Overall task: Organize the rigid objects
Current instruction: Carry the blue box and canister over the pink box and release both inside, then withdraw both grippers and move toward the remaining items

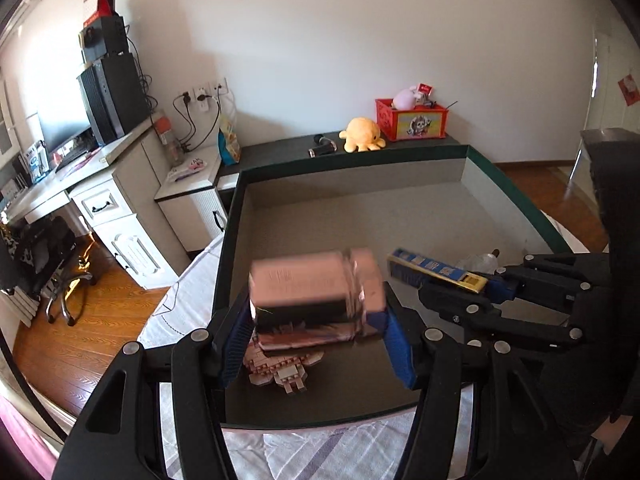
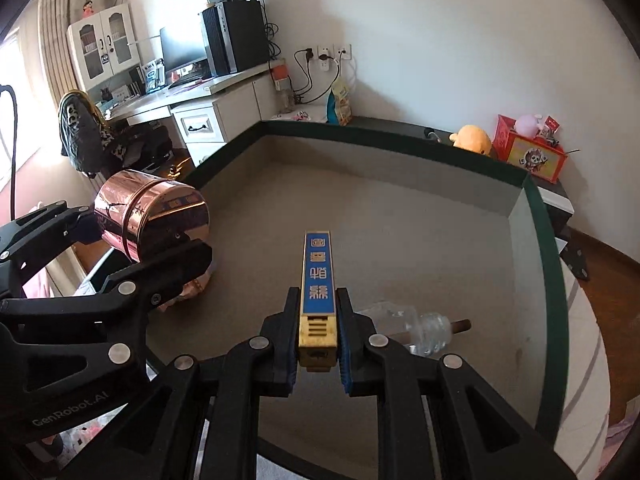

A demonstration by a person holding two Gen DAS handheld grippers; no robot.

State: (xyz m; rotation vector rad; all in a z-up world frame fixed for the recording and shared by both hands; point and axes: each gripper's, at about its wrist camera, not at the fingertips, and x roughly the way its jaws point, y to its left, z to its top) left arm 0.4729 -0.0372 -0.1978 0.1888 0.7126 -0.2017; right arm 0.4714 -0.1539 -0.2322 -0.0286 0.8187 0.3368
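Note:
My left gripper (image 1: 310, 322) is shut on a shiny copper-pink round tin (image 1: 316, 294), held sideways above the near left corner of a large dark green tray (image 1: 516, 196); the tin also shows in the right wrist view (image 2: 152, 212). A pink block figure (image 1: 280, 364) lies on the tray floor under the tin. My right gripper (image 2: 318, 316) is shut on a long blue and gold box (image 2: 318, 276), held above the tray floor; the box also shows in the left wrist view (image 1: 436, 270). A clear glass bottle (image 2: 424, 330) with a brown stopper lies on the tray floor to its right.
The tray (image 2: 548, 248) sits on a bed with a white striped sheet (image 1: 320, 448). On a dark ledge behind it are a yellow plush octopus (image 1: 362, 134), a red toy box (image 1: 412, 118) and a small black cylinder (image 1: 322, 147). A white desk (image 1: 116, 196) and nightstand stand to the left.

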